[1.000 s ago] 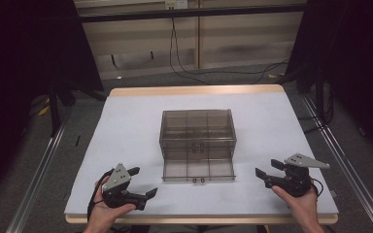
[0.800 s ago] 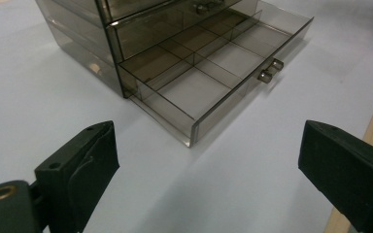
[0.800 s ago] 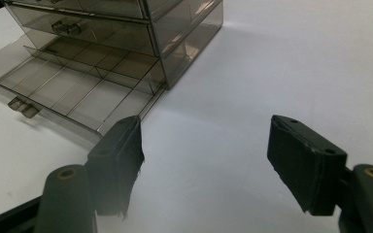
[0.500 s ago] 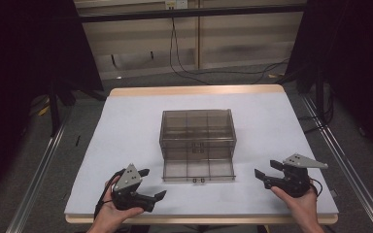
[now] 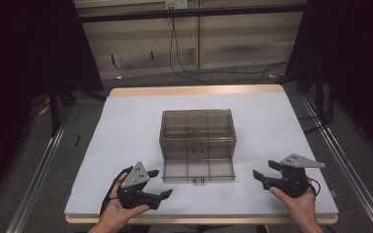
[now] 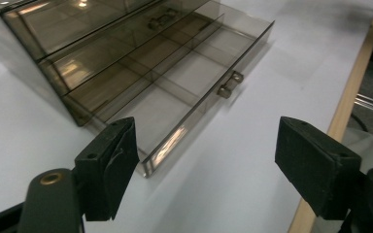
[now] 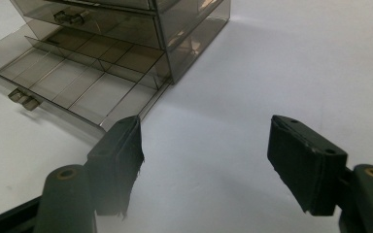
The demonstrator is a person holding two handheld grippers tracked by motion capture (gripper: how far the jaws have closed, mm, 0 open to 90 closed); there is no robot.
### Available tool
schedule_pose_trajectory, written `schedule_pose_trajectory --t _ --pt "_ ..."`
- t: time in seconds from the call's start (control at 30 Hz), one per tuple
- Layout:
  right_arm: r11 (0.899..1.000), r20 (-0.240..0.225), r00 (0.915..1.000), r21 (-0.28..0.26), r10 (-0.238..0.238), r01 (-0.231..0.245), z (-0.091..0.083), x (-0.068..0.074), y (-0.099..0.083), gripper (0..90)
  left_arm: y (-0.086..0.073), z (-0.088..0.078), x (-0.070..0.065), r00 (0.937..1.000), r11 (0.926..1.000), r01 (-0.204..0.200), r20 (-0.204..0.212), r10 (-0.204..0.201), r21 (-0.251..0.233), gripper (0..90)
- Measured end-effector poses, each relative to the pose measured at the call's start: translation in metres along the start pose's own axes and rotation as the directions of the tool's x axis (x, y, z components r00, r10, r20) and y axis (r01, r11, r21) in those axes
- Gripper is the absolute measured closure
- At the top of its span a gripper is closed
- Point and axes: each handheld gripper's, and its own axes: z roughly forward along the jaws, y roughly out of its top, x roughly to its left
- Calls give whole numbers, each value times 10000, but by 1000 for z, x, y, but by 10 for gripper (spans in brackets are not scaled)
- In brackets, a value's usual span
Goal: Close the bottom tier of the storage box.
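With the bottom drawer [image 5: 199, 170] pulled out between the two grippers, the left gripper [image 5: 162, 189], its empty jaws still wide but just closing, and the wide-open right gripper [image 5: 261, 174] seemed about to push it in.

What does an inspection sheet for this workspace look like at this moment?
Surface: white table top, wooden edge, bare.
Job's things: smoky clear drawer box; bottom drawer pulled out, compartments look empty.
Clutter: nothing seen.
Grippers: left tool open, jaws have just been closing, nothing between them; right tool open, holding nothing.
Cables: black cables on the floor behind the table.
Surroundings: dark curtains at both sides, metal rails along the floor.
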Motion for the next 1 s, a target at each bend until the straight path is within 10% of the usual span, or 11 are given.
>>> schedule_pose_trajectory --t 0.37,0.63,1.0 --pt "10000 -65 10000 -49 -13 12 -2 -1 0 287 10 19 -9 9944 9973 -654 855 624 321 485" --pt "10000 -76 10000 26 -38 38 -1 0 0 287 23 33 -18 9790 9910 -1288 1637 1212 366 682" --pt "10000 -128 9999 96 -4 5 0 0 -1 287 38 49 -22 9690 9831 -1739 1880 1605 565 824"
